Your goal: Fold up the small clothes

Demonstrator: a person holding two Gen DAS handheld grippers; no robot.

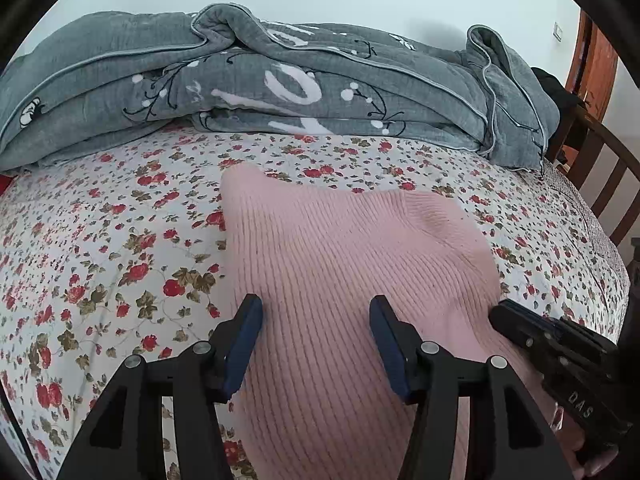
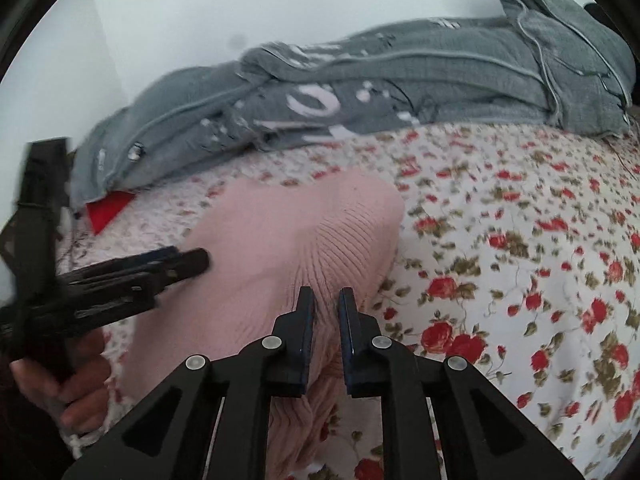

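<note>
Status: pink rib-knit garment (image 1: 352, 264) lies on the bed's floral sheet with red roses (image 1: 100, 248), roughly centre, near edge toward the cameras. The far part is spread flat, with one rounded far-right corner. Can't tell what the garment is, or how many layers are stacked.

Left gripper (image 1: 316, 320): jaws about half apart, hanging over the near-left part of the knit. Nothing pinched; cloth shows clear between the blue pads.

Right gripper (image 2: 326, 304): jaws narrow, nearly together, with a ridge of pink knit bunched up between the pads. Ribs pucker and fan toward the tips, so I read this as a grip on the near-right edge. In the left wrist view it sits at the right side of the garment (image 1: 520, 320), tips on the cloth.

Background: crumpled grey quilted blanket with white print (image 1: 280, 80) piled along the far side by the wall, clear of the garment. A red scrap (image 2: 108, 210) pokes out under its left end.

Progress, my judgement: early. One edge is pinched, the left side isn't taken yet, and no clean fold line is visible. Left to do: grab the left side, carry the near edge over, flatten.
</note>
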